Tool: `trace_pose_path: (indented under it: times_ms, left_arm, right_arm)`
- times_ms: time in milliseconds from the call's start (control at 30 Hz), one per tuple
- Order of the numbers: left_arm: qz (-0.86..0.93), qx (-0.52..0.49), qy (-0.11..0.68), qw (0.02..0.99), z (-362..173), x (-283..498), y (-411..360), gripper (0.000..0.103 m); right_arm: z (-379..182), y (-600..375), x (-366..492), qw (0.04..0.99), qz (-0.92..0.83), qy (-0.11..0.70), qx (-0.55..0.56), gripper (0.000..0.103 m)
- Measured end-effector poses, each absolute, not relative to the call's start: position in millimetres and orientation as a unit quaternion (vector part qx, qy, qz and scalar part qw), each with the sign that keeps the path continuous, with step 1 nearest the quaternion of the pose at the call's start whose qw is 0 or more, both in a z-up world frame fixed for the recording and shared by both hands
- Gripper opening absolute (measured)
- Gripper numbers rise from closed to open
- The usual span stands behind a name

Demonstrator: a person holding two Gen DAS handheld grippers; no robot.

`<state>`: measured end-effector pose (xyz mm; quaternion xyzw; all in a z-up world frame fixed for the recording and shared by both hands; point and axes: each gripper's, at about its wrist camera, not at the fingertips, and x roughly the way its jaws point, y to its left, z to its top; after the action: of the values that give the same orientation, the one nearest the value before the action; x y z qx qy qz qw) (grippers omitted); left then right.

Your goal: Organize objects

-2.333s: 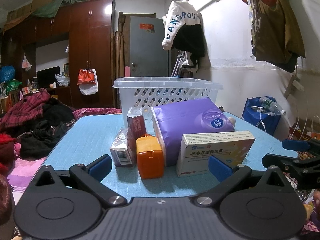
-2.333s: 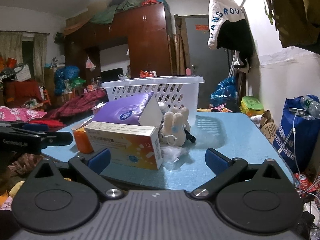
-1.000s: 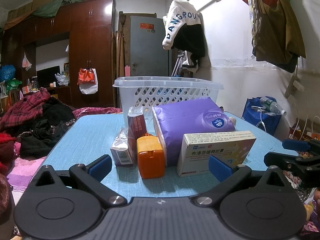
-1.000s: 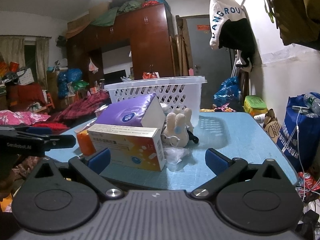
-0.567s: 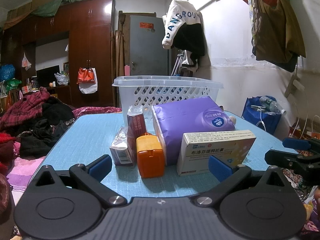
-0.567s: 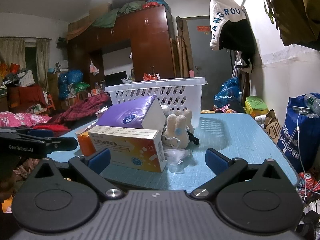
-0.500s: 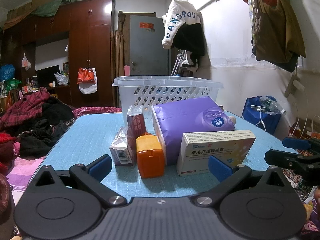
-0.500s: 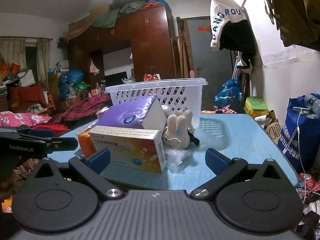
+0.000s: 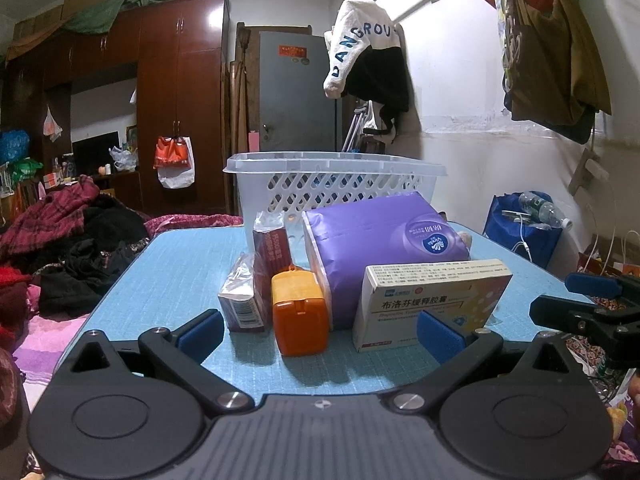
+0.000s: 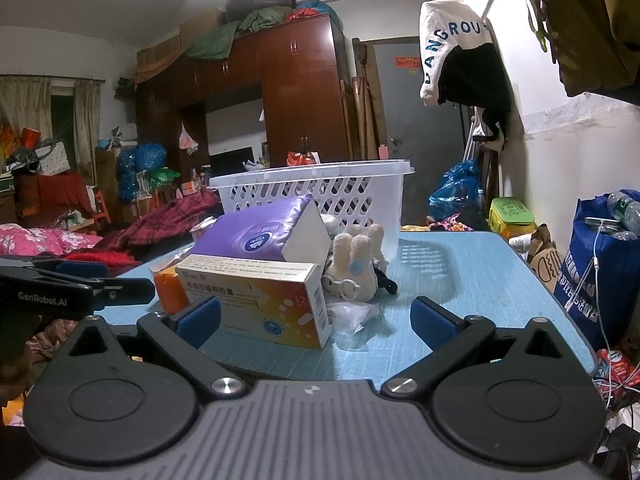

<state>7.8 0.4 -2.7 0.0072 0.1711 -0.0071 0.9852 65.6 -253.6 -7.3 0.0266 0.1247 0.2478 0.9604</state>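
Note:
On the blue table [image 9: 180, 264] stand an orange box [image 9: 298, 312], a white medicine box [image 9: 432, 300], a purple tissue pack [image 9: 380, 240], a dark red carton [image 9: 272, 256] and a small wrapped packet [image 9: 240, 300], in front of a white lattice basket [image 9: 332, 184]. The right wrist view also shows a plush rabbit [image 10: 358, 264] behind the medicine box [image 10: 260, 296]. My left gripper [image 9: 318, 338] is open and empty, just short of the orange box. My right gripper [image 10: 316, 318] is open and empty, near the medicine box.
A pile of clothes [image 9: 60, 240] lies left of the table. A blue bag with a bottle [image 9: 528, 228] stands at the right by the wall. Clear plastic wrap [image 10: 356, 316] lies by the rabbit. Wardrobes and a grey door stand behind.
Both grippers have stayed almost still; the right one has drifted slightly. Nothing on the table has moved.

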Motion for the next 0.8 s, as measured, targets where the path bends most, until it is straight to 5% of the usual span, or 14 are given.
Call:
trace_pose_path:
  times_ms: [800]
  left_arm:
    - [-0.005,0.031,0.113,0.993,-0.6,6.1,-2.4,0.103]
  right_arm:
    - [-14.6,-254.5,66.3,0.971,0.231,0.061,0.006,0.103]
